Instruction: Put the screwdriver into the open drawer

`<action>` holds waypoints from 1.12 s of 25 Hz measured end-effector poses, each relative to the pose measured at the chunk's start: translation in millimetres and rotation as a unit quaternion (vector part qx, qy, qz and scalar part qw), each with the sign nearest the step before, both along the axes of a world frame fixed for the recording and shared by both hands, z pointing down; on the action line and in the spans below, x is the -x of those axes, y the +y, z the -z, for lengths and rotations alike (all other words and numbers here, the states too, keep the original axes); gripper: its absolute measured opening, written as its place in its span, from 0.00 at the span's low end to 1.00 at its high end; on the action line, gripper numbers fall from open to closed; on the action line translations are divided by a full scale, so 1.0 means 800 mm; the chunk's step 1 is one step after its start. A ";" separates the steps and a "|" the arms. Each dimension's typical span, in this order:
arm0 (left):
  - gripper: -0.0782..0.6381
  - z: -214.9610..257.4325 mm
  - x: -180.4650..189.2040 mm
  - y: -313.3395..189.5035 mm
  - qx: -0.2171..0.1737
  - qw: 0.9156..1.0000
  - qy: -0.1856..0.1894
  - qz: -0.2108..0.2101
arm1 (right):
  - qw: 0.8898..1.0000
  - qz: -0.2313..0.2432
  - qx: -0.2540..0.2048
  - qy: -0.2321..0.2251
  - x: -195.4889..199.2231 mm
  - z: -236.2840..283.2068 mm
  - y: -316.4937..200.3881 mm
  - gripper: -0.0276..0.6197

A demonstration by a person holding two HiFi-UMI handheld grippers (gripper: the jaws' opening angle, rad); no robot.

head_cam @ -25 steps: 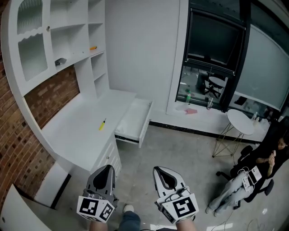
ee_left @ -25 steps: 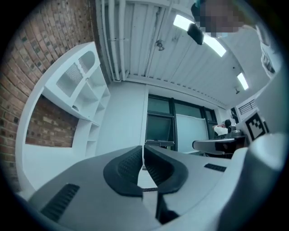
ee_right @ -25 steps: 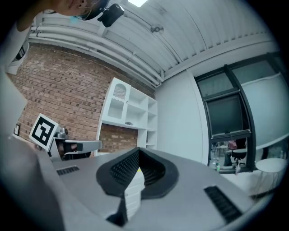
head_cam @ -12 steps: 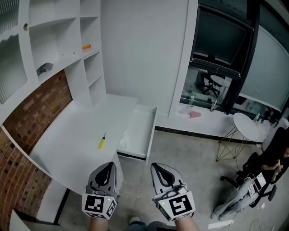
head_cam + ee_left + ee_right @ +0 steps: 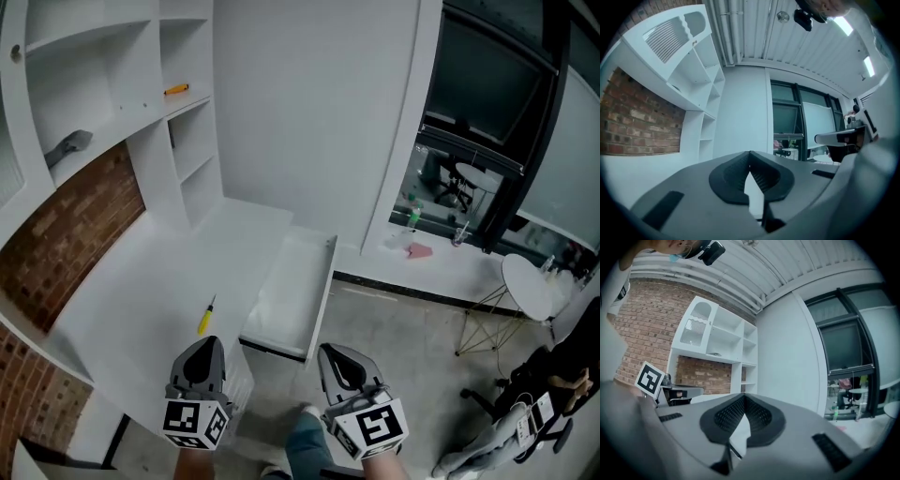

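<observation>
A small screwdriver (image 5: 204, 317) with a yellow handle lies on the white desk (image 5: 141, 281), near its front edge. To its right the desk's drawer (image 5: 291, 298) stands pulled out and looks empty. My left gripper (image 5: 208, 340) is shut with nothing in it, its tip just short of the screwdriver at the desk's edge. My right gripper (image 5: 326, 350) is also shut and empty, in front of the drawer's near end. In the left gripper view the left gripper (image 5: 750, 152) has its jaws meeting at the tip. The right gripper view shows the right gripper (image 5: 744, 395) the same way; neither view shows the screwdriver.
White shelves rise behind the desk, with an orange tool (image 5: 176, 90) and a grey object (image 5: 67, 145) on them. A brick wall (image 5: 56, 234) backs the desk. At right are a dark window, a round white table (image 5: 530, 286) and a seated person (image 5: 553, 375).
Both grippers have advanced toward the desk. Desk and drawer now lie closer, and the left gripper's tip has come up to the screwdriver. Both stayed shut.
</observation>
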State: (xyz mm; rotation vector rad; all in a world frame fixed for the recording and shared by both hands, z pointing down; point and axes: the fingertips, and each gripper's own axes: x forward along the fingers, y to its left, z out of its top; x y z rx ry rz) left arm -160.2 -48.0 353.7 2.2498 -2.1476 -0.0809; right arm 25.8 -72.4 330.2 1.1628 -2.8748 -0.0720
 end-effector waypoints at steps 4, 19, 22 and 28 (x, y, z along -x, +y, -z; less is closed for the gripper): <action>0.13 -0.003 0.023 -0.067 0.001 0.999 0.006 0.048 | 1.000 0.031 0.006 0.001 0.013 -0.005 -0.076 0.06; 0.55 -0.115 0.067 -0.190 0.155 0.983 0.030 0.090 | 0.994 0.077 0.079 -0.009 0.032 -0.053 -0.264 0.06; 0.55 -0.154 0.095 -0.181 0.198 0.975 0.022 0.098 | 0.991 0.090 0.104 0.004 0.056 -0.080 -0.260 0.06; 0.55 -0.229 0.151 -0.177 0.273 0.957 0.029 0.099 | 0.986 0.096 0.130 0.035 0.105 -0.122 -0.259 0.06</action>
